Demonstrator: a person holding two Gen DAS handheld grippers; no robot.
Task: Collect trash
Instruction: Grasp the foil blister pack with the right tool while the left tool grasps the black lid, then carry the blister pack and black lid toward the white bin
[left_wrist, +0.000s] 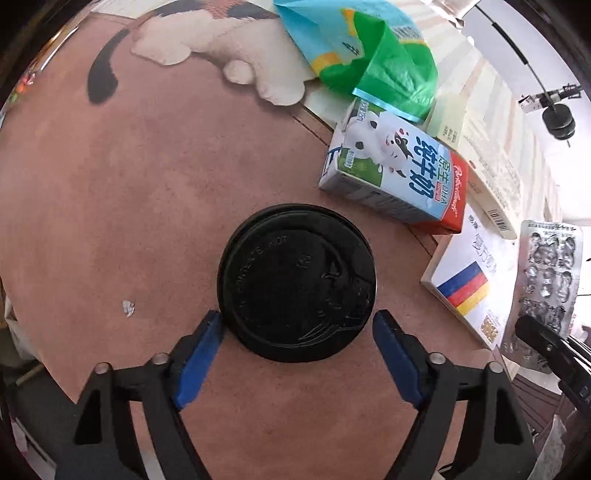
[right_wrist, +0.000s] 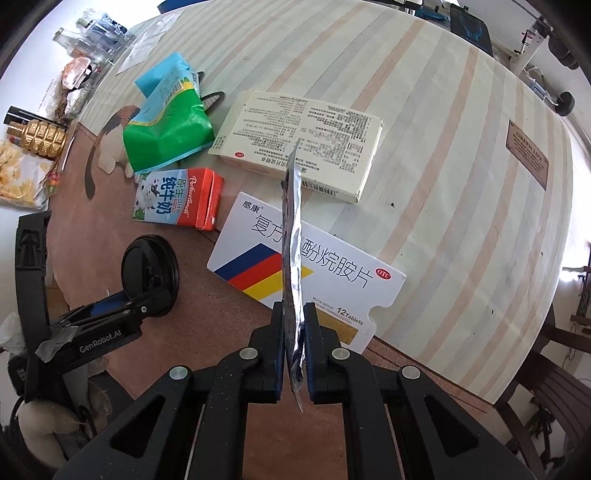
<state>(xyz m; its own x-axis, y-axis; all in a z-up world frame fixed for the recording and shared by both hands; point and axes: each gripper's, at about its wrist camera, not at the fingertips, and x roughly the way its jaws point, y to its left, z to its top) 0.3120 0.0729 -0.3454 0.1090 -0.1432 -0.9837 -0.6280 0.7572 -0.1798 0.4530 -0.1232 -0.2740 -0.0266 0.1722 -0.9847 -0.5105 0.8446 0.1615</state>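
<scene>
A black round cup lid (left_wrist: 297, 282) lies flat on the brown table. My left gripper (left_wrist: 297, 321) is open, its blue fingertips on either side of the lid's near edge. The lid also shows in the right wrist view (right_wrist: 147, 271). My right gripper (right_wrist: 294, 317) is shut on a silver pill blister sheet (right_wrist: 291, 236), held edge-on above the table; the sheet also shows in the left wrist view (left_wrist: 550, 273). A milk carton (left_wrist: 391, 173) lies on its side beyond the lid, with a green and blue snack bag (left_wrist: 373, 59) behind it.
A white medicine box with blue, red and yellow stripes (right_wrist: 310, 273) and a cream medicine box (right_wrist: 303, 144) lie under the held sheet on a striped tablecloth (right_wrist: 461, 166). Bottles and snack packets (right_wrist: 40, 140) crowd the far left. A chair (right_wrist: 554, 387) stands at right.
</scene>
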